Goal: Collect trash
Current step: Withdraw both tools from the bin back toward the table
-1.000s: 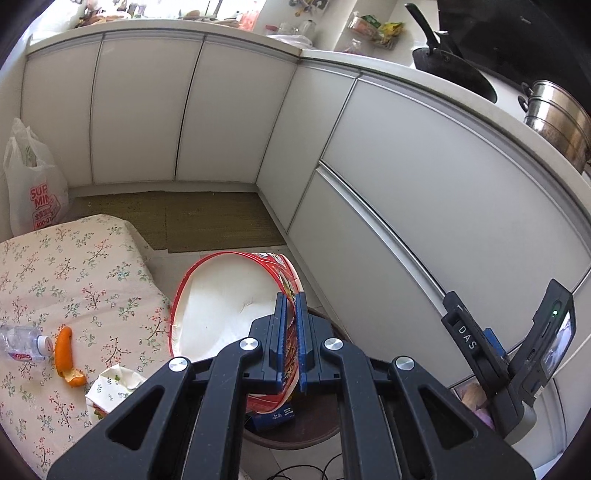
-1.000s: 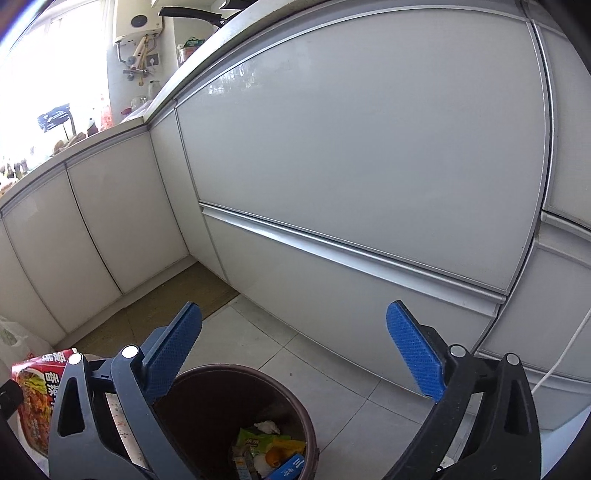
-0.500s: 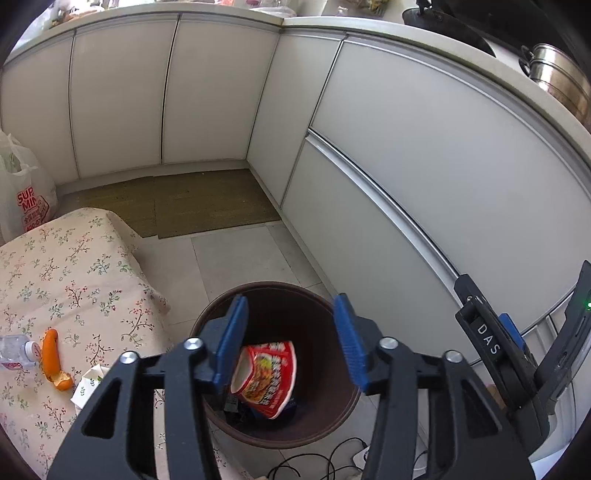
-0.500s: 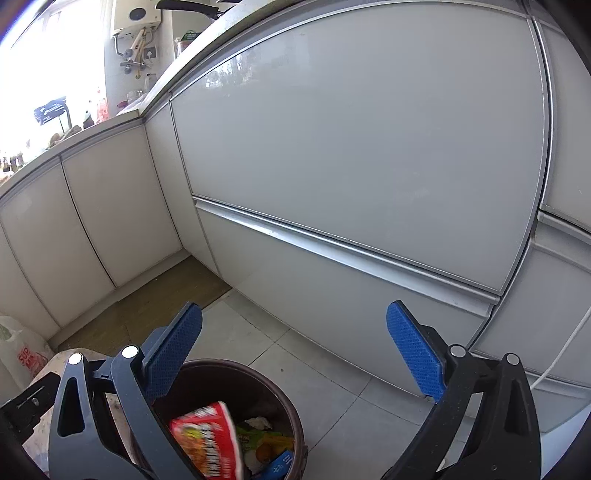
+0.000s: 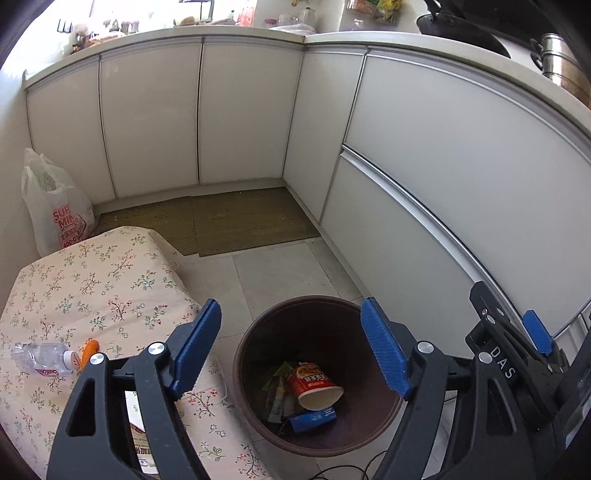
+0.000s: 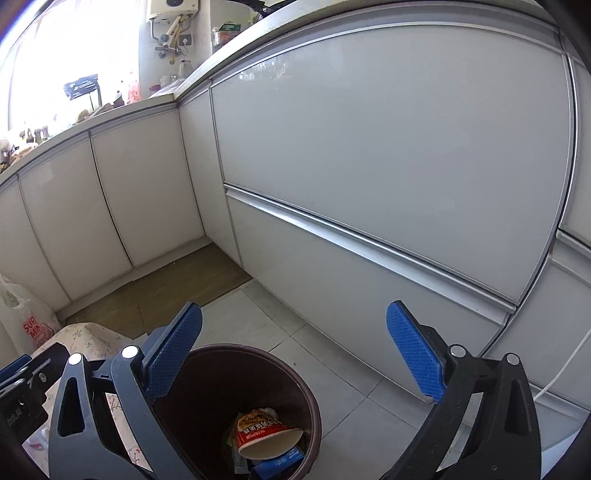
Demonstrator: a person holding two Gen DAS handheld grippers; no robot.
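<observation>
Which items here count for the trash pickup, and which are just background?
Job:
- brown bin, noodle cup and blue wrapper already inside
- plastic bottle and orange peel on the floral cloth
- left gripper, jaws just opened, empty

Background:
- white shopping bag
- floor mat
- steel pot
- black pan

brown bin (image 5: 376, 424), red noodle cup (image 5: 314, 384), floral tablecloth (image 5: 92, 280), blue gripper pads (image 5: 195, 347), orange peel maybe (image 5: 88, 352)
</observation>
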